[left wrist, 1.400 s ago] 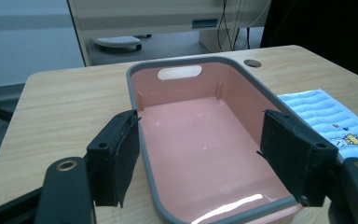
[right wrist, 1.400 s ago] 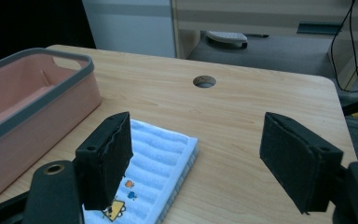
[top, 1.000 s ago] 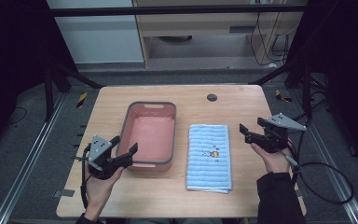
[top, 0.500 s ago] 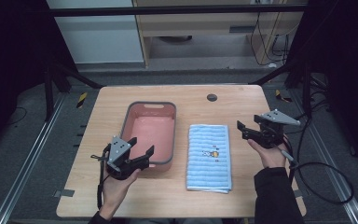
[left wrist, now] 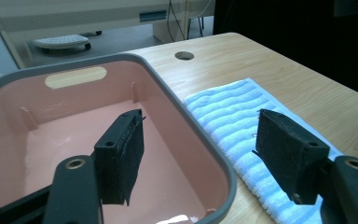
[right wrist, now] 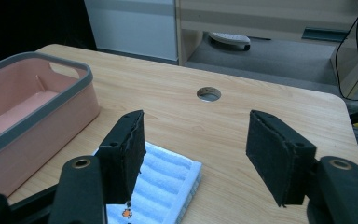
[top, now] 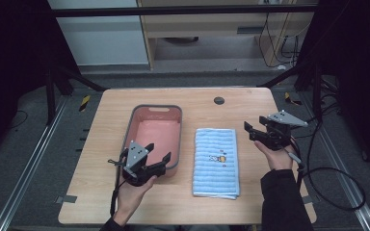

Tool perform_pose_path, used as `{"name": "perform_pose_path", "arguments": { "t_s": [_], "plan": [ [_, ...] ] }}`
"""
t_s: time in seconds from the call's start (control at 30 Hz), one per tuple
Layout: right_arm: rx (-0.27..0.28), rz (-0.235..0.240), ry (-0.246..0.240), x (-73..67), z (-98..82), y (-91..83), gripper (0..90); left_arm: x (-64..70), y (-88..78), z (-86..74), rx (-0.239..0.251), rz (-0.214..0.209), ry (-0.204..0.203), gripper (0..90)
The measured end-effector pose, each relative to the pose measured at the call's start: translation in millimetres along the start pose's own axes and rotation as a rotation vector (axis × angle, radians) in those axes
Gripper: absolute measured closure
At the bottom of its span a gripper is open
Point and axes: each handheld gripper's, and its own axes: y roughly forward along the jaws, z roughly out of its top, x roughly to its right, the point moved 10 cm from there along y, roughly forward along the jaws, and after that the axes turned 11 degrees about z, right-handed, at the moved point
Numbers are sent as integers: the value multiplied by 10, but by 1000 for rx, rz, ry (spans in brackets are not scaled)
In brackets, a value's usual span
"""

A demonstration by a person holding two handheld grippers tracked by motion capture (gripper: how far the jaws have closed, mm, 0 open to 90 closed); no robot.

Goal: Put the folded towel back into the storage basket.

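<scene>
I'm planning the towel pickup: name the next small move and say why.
Probably ease the right gripper down and left onto the towel's far right corner. Its jaws stand open just above that corner in the right gripper view, and the towel lies flat, untouched, beside the pink basin.

A pale wooden table [top: 101,144] with a round cable hole [top: 218,100] near its far edge stands on a grey carpeted floor [top: 24,144]; metal rails [top: 26,168] run along the floor at both sides; beyond it stand a white cabinet [top: 96,33] and a light wood desk [top: 221,19]; black cables [top: 274,29] hang at the right; both flanks lie in darkness.
</scene>
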Motion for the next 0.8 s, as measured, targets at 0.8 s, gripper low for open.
{"name": "perform_pose_path", "arguments": {
  "t_s": [0.8],
  "plan": [
    [-29,13,-8,-11,-74,196,422,547,199,-109,-40,-90,49,354]
  ]
}}
